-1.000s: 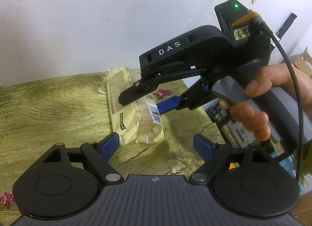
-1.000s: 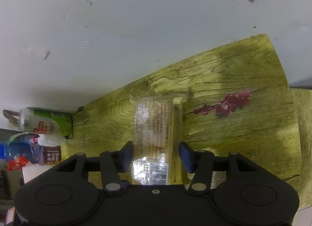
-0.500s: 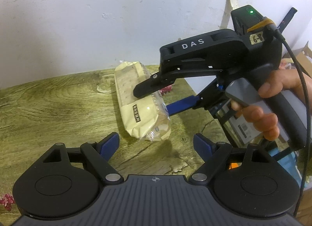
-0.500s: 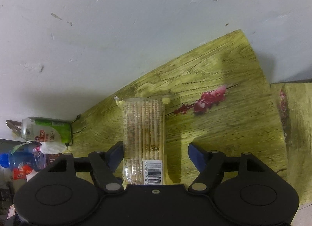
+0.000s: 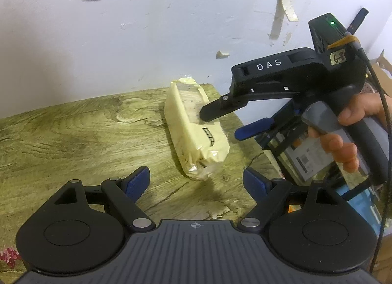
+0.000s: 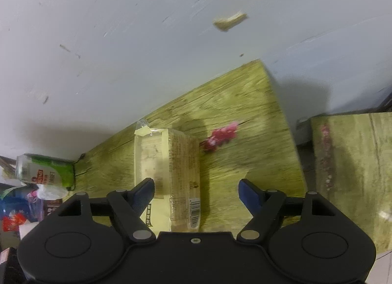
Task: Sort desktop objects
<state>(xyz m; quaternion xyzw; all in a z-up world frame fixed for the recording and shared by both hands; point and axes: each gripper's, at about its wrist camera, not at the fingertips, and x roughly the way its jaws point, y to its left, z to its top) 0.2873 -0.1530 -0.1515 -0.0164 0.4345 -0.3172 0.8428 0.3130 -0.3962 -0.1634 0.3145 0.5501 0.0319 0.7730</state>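
Note:
A cream packet of crackers (image 5: 196, 132) lies flat on the wooden table (image 5: 73, 137), close to its right edge and the wall. In the right wrist view the packet (image 6: 176, 161) runs away from me, left of centre and beside the left finger. My right gripper (image 6: 196, 191), held by a hand (image 5: 343, 151), hovers over the packet's near end. Its jaws are opening and the pads do not press on the packet. From the left wrist view, the right gripper (image 5: 220, 124) sits just right of the packet. My left gripper (image 5: 196, 178) stands open short of the packet, with nothing in it.
A green can (image 6: 44, 173) and several snack packets (image 6: 14, 220) sit at the table's far left by the wall. A pink flower print (image 6: 220, 134) marks the tabletop. A black rack with labelled boxes (image 5: 306, 156) stands off the right edge. Another wooden surface (image 6: 355, 161) lies beyond a gap.
The right gripper's jaws have spread and let go of the cracker packet. It has drawn off to the right, and the packet now lies on the table. The left gripper has stayed put.

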